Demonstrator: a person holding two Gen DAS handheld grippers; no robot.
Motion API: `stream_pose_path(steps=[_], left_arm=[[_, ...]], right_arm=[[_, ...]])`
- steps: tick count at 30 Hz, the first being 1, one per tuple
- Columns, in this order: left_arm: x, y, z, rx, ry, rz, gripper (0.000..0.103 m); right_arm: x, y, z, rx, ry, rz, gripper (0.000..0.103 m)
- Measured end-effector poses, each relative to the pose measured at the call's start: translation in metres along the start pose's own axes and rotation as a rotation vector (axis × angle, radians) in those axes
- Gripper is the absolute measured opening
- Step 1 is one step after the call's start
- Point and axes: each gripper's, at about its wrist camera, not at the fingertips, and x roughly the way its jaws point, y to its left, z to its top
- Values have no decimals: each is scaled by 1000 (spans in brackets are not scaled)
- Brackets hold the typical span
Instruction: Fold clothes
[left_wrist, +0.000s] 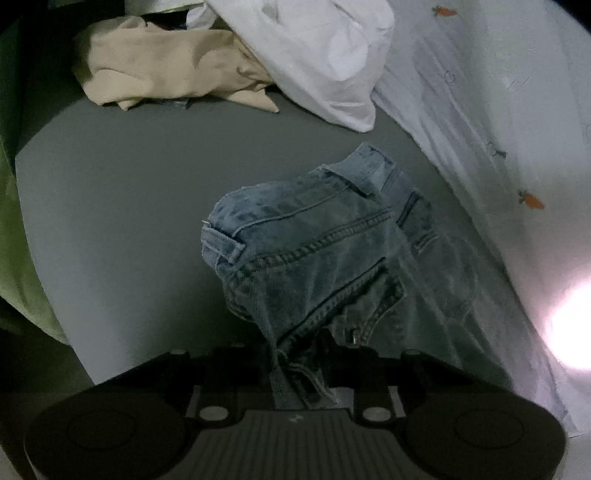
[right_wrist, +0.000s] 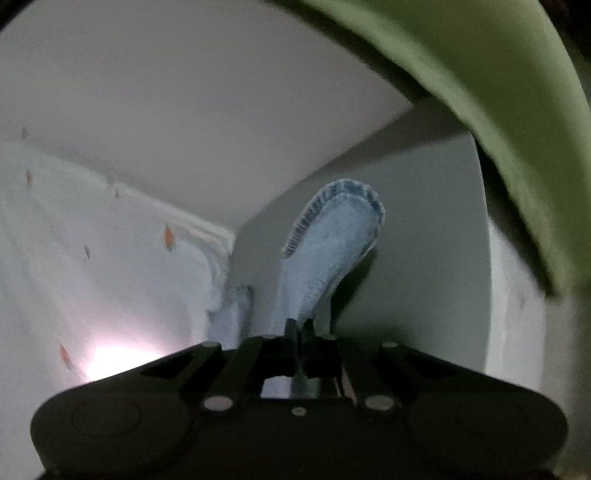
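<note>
**Left wrist view: both my grippers pinching denim in dim light**

Left wrist view shows the jeans (left_wrist: 317, 251) bunched in the middle of the frame, waistband end up and away from me, a fold of the denim running down into my left gripper (left_wrist: 306, 369). My fingers there are dark against the cloth, closed most of the way onto that fold; the pads themselves are hard to pick out. The jeans lie partly on the grey table (left_wrist: 122, 206), and their right edge fades into the white carrot-print sheet (left_wrist: 480, 122). At upper left a beige garment (left_wrist: 166, 62) is half covered by a white garment (left_wrist: 317, 51), both cut off by the frame top. A green cloth (left_wrist: 14, 240) shows only as a strip at the left edge.

Through the right wrist camera, my right gripper (right_wrist: 301, 328) is clamped tight on a pale blue hem of denim (right_wrist: 332, 240) standing up from it; the view is blurred, with glare at lower left.
</note>
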Motion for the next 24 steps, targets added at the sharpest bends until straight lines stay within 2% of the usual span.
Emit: stream_pose_path(steps=[2, 3, 6, 13, 14, 17, 20, 24], left_arm=[[6, 2, 0, -52, 12, 12, 26], [7, 0, 0, -65, 11, 8, 26], [1, -10, 3, -30, -13, -3, 25], [-13, -17, 23, -119, -56, -99, 17], [-15, -20, 26, -121, -68, -108, 10], [-22, -30, 36, -133, -94, -152, 10], [-30, -47, 45, -120, -132, -183, 10], [-31, -74, 56, -42, -161, -181, 11]], right_arm=[[5, -1, -2, 10, 14, -33, 2], [5, -2, -4, 40, 10, -18, 2], [4, 12, -5, 47, -12, 17, 2], [16, 69, 14, -23, -38, 121, 2], [20, 78, 16, -22, -42, 141, 2], [32, 100, 19, -27, -49, 186, 2], [46, 122, 21, -40, -51, 221, 2], [69, 147, 23, -73, -41, 244, 2]])
